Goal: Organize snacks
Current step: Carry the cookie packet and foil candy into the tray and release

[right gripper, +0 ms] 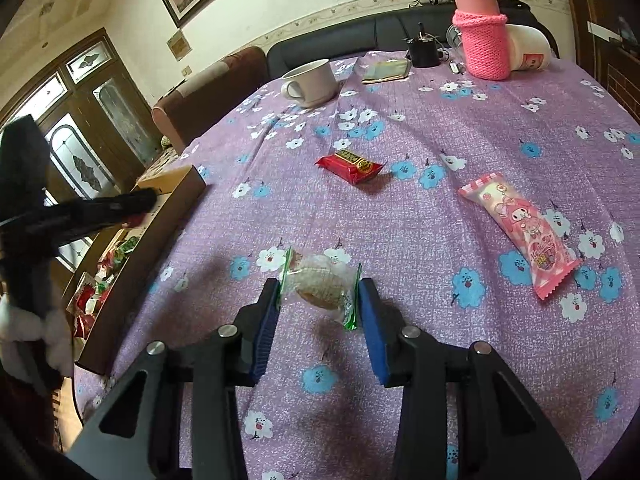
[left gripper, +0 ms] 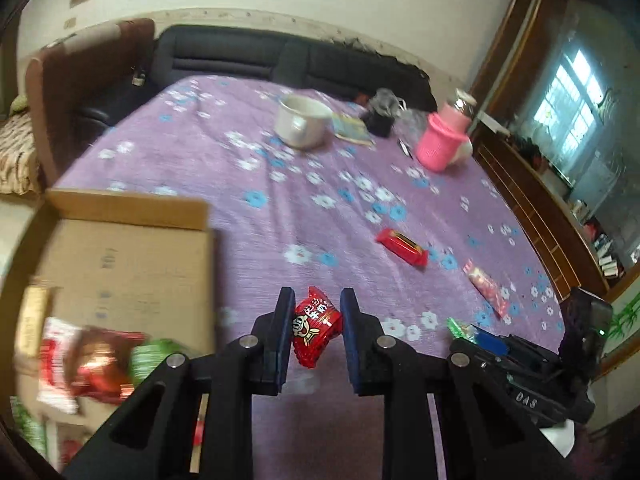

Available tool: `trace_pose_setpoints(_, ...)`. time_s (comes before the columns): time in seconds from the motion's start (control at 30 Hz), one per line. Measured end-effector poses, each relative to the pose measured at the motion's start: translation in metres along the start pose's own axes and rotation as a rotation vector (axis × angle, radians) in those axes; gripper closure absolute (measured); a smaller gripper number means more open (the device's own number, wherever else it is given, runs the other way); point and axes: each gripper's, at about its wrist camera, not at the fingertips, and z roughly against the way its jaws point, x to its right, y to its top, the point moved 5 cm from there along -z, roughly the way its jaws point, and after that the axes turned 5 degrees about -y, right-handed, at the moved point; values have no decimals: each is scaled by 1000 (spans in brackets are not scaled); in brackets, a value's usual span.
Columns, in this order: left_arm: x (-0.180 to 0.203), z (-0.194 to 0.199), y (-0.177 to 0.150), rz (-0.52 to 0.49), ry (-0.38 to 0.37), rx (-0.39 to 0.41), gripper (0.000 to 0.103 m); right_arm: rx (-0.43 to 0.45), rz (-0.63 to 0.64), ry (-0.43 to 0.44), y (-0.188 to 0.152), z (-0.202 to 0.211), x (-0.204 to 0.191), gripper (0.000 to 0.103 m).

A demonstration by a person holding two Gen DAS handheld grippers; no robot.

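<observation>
My left gripper (left gripper: 316,320) is shut on a small red snack packet (left gripper: 316,330), held above the purple tablecloth beside the cardboard box (left gripper: 120,256). The box holds several red and green snacks (left gripper: 92,360). My right gripper (right gripper: 319,294) is shut on a clear-wrapped round cake with green ends (right gripper: 320,288), just above the cloth. A red bar packet (right gripper: 350,166) and a pink cartoon packet (right gripper: 524,232) lie on the table ahead; both also show in the left wrist view, the red bar (left gripper: 402,246) and the pink packet (left gripper: 486,286). The right gripper shows at the left view's right edge (left gripper: 520,356).
A white mug (right gripper: 310,82), a pink-sleeved flask (right gripper: 482,36), a white cup (right gripper: 528,54), a black pot (right gripper: 424,50) and a booklet (right gripper: 386,70) stand at the table's far side. A dark sofa (left gripper: 248,56) is behind. The box (right gripper: 160,216) sits at the left table edge.
</observation>
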Motion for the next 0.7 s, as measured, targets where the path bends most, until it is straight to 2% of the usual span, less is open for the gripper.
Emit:
trace_pose_setpoints(0.1, -20, 19, 2, 6, 37, 27, 81, -13, 11, -22, 1, -2, -3, 62)
trace_pose_setpoints(0.23, -53, 34, 8, 52, 69, 61, 81, -26, 25, 19, 8, 4, -26, 61)
trace_pose_setpoints(0.3, -71, 40, 10, 85, 79, 75, 81, -27, 57, 51, 18, 8, -51, 61)
trace_pose_setpoints(0.33, -81, 42, 11, 102, 86, 81, 81, -28, 94, 80, 29, 9, -77, 61)
trace_pose_setpoints(0.37, -91, 44, 12, 122, 90, 85, 81, -28, 94, 80, 29, 9, -77, 61)
trace_pose_setpoints(0.47, -116, 42, 16, 170, 101, 79, 81, -54, 122, 143, 44, 3, -114, 61)
trace_pose_setpoints(0.57, -137, 36, 17, 213, 103, 60, 81, -95, 148, 198, 57, -19, -154, 61)
trace_pose_setpoints(0.7, -160, 27, 18, 288, 93, 42, 81, -173, 179, 244, 59, -58, -203, 61)
